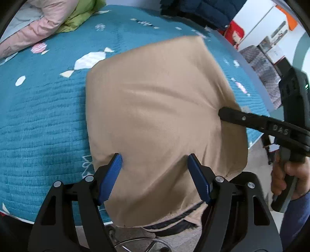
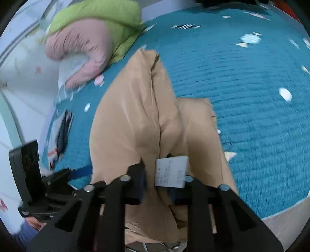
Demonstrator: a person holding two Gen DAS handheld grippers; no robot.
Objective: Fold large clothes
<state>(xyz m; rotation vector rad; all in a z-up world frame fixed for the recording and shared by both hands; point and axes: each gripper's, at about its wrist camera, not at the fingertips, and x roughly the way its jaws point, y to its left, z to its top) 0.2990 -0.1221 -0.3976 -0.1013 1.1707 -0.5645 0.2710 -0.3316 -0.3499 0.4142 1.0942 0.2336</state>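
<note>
A tan padded garment [image 1: 155, 116] lies folded on the teal bed cover [image 1: 42, 120], its near end hanging over the bed edge. My left gripper [image 1: 155, 160] is open, its blue fingers [image 1: 111, 174] spread over the garment's near part. My right gripper [image 2: 158, 180] is shut on a bunched fold of the tan garment [image 2: 131, 124], beside its white care label [image 2: 172, 171]. In the left wrist view the right gripper's black fingers [image 1: 232, 115] press into the garment's right edge.
A pink and green padded jacket [image 2: 87, 42] lies at the far side of the bed. A dark blue garment [image 1: 205, 9] sits at the far edge. A flat packet [image 2: 60, 135] lies on the bed's left. Floor and a stool base [image 1: 139, 244] show below.
</note>
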